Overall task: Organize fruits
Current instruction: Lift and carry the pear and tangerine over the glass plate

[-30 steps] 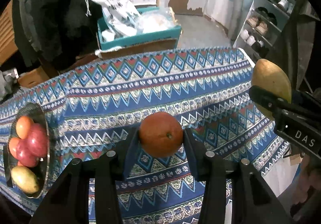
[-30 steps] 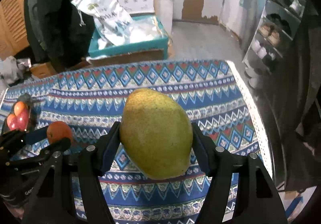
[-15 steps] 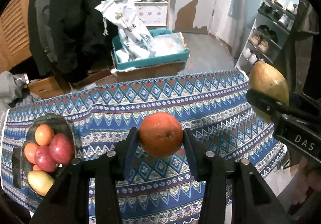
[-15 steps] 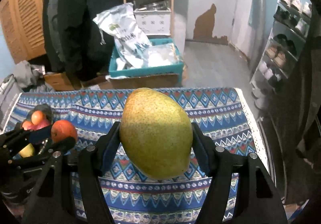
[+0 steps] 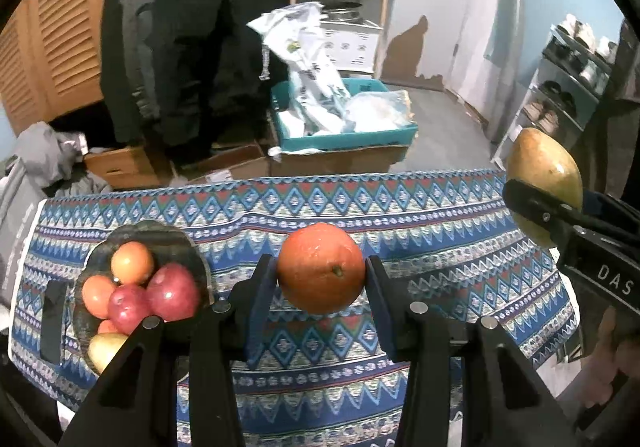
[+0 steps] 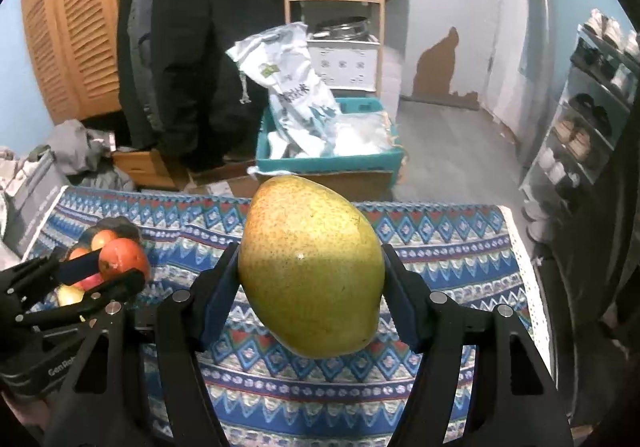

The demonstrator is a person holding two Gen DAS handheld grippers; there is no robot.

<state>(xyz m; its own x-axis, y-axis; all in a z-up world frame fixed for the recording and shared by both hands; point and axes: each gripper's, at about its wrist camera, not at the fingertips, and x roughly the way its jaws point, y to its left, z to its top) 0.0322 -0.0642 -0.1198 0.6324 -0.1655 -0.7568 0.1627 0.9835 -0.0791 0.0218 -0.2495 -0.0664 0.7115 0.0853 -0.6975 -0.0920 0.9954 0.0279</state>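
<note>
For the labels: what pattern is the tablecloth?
Blue tablecloth with zigzag and diamond bands; clearest in left wrist view.

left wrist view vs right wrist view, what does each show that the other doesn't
Only the left wrist view shows the bowl's fruit clearly: red apples and oranges, plus the "DAS" lettering on the right gripper.

Only the right wrist view shows the mango whole and close up, and more of the shoe rack.

Both show the left gripper shut on the orange, the right gripper shut on the mango, and the patterned cloth.
</note>
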